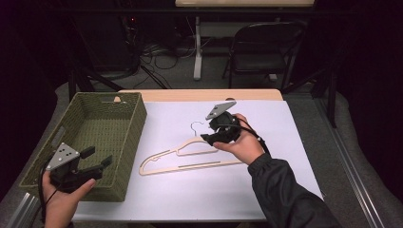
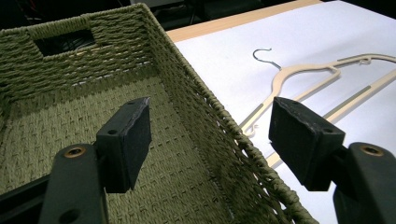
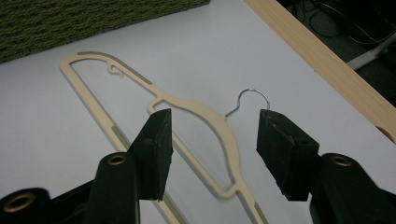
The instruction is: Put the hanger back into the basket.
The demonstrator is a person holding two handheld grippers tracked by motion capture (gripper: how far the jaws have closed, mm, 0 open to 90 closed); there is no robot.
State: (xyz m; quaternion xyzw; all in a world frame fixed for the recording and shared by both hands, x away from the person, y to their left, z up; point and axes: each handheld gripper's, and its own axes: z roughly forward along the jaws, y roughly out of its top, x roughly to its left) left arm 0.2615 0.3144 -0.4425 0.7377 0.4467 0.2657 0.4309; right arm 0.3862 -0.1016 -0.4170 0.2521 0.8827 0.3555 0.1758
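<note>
White table (image 1: 190,199): one hanger (image 1: 190,159), one basket (image 1: 135,137).

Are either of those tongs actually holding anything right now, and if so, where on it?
Nothing is held. The right tongs stand open above the hanger, near its neck; the left tongs are open over the basket's rim.

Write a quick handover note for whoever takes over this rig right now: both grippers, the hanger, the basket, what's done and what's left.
Right gripper: jaws open, nothing between them, poised over the neck of the hanger, next to its metal hook.
Left gripper: jaws open, empty, above the near right corner of the basket.
Hanger: flat on the white table, right of the basket, apart from it.
Basket: green woven, nothing visible inside.
Done: right gripper lined up on the hanger.
Left: probably close on the hanger, lift it, and place it in the basket.
</note>
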